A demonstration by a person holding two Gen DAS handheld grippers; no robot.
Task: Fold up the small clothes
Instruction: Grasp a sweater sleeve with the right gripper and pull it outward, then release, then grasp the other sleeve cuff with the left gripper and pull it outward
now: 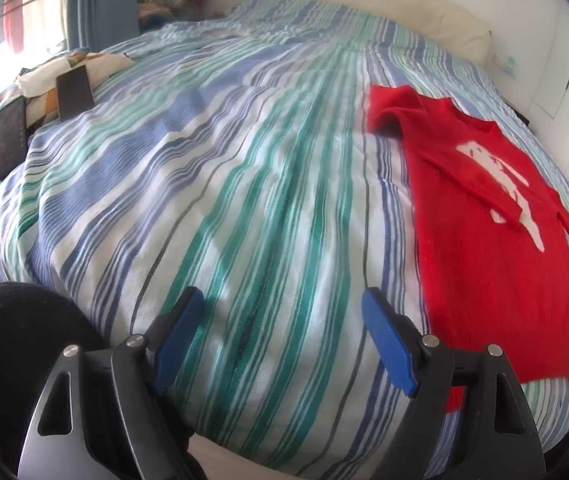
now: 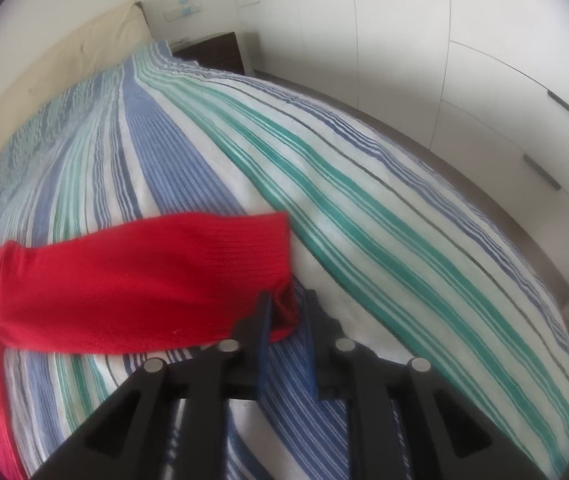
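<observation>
The right gripper (image 2: 287, 316) has its jaws nearly together, a narrow gap between them, with the cuff of a red sleeve (image 2: 188, 264) bunched against the inner face of the left finger. Whether the pads still press the knit cannot be told. The sleeve stretches sideways from the red sweater (image 1: 496, 248), which suggests it is being drawn across the body for a fold. The left gripper (image 1: 284, 320) hangs with jaws spread wide and empty, just beside the sweater's hem, likely waiting its turn. The sweater lies flat on the striped bed (image 1: 244, 180), white print up.
</observation>
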